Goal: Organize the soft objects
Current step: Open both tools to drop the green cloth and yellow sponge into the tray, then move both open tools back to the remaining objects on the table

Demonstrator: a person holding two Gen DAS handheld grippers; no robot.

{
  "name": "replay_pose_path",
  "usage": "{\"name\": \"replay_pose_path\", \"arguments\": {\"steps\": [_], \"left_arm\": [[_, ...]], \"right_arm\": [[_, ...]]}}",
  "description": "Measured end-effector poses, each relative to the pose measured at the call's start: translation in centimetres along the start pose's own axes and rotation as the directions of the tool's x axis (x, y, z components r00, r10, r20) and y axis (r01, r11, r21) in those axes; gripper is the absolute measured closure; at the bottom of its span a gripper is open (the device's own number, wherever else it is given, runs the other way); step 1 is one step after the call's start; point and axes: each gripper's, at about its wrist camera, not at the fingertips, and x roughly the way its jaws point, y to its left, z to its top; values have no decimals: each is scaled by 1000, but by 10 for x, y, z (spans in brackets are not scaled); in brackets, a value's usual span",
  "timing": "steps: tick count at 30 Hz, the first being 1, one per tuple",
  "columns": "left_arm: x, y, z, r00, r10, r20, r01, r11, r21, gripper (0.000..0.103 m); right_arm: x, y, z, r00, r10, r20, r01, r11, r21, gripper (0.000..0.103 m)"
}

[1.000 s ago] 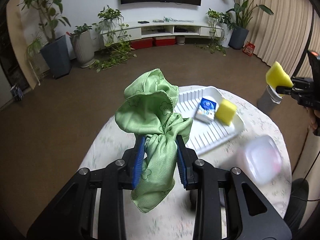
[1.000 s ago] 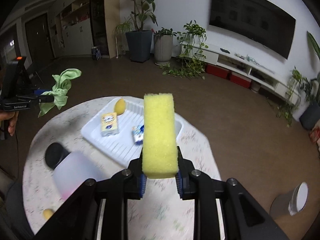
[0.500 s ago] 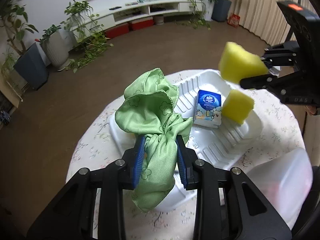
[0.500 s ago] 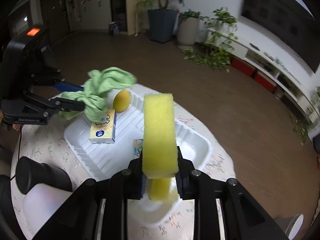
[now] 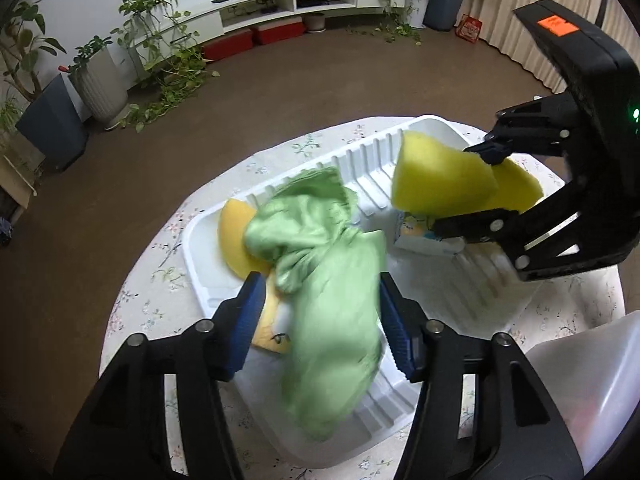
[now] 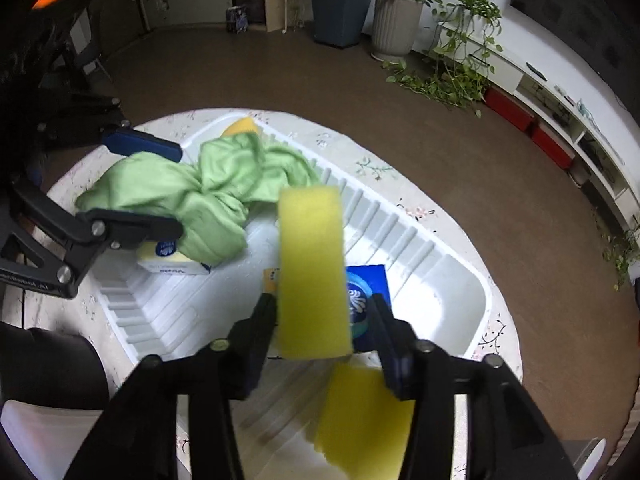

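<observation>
My left gripper (image 5: 322,320) hangs over the white ribbed tray (image 5: 192,240), its jaws opening. The green cloth (image 5: 320,280) lies blurred between the blue pads, slumping loose into the tray and over a yellow round piece (image 5: 236,236). My right gripper (image 6: 324,312) is opening too. The upright yellow sponge (image 6: 312,272) stands between its fingers with a gap on the right side. A second yellow sponge (image 6: 360,420) lies in the tray (image 6: 480,292) below it. Each view shows the other tool: right gripper (image 5: 460,188) with sponge (image 5: 440,184), left gripper (image 6: 176,192) around the cloth (image 6: 208,192).
Two tissue packs lie in the tray, a blue one (image 6: 368,280) and a yellow-white one (image 6: 168,260). A translucent plastic container (image 5: 580,380) with a black lid (image 6: 48,360) sits on the round floral table (image 5: 160,248) beside the tray. Brown floor and potted plants lie beyond.
Both grippers have come down over the tray and closer together. Their jaws, earlier shut on the cloth and the sponge, have spread, and the cloth has sagged into the tray.
</observation>
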Motion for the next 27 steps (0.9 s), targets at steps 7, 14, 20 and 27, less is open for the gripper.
{"name": "replay_pose_path", "arguments": {"steps": [7,14,20,27], "left_arm": [[-35,19,-8,998,-12,64,17,997,-75,47],[-121,20,-55,982,34,184,-11,993,-121,42],[-185,-14,-145,970,16,241,22,988,-155,35],[-209,-91,-245,968,-108,226,155,967,-201,29]], "right_arm": [[-34,-3,-9,997,14,80,-16,999,36,31],[-132,-2,-51,969,0,248,-24,995,97,27],[-205,39,-141,934,6,357,-47,993,105,17],[-218,129,-245,927,87,365,-150,978,146,8]]}}
